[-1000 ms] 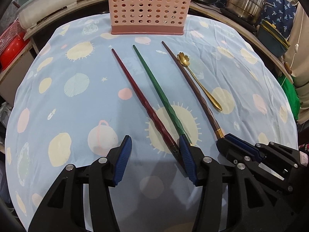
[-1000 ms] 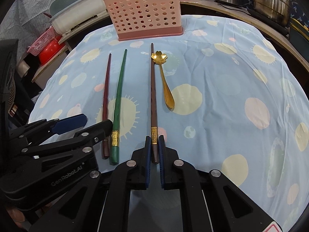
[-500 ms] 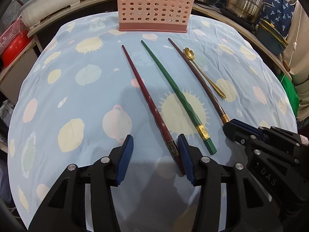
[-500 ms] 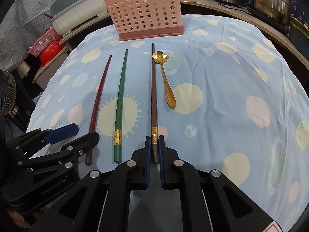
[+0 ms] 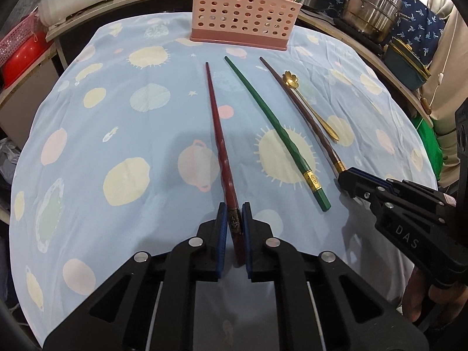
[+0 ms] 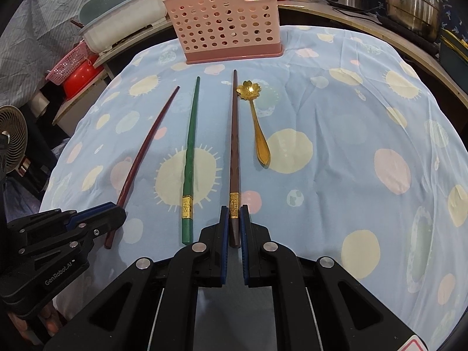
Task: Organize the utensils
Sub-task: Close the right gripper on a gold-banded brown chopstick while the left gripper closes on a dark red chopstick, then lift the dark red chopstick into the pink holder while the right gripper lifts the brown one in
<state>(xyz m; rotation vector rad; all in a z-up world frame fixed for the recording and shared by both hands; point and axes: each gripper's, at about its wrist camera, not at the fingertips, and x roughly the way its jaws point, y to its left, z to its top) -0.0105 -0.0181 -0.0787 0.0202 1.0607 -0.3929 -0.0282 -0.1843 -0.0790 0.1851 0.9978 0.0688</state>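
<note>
Here, tablecloth: hid the table beneath; edges ran out of frame.
Pink caddy: stood at the far edge; contents barely visible through its holes.
Left gripper: jaws had just closed, clamped on the red chopstick; its butt end hidden between the pads.
Right gripper: clamped on the brown chopstick.
Green chopstick: lay free between them.
Gold spoon: just beside the brown one.
</note>
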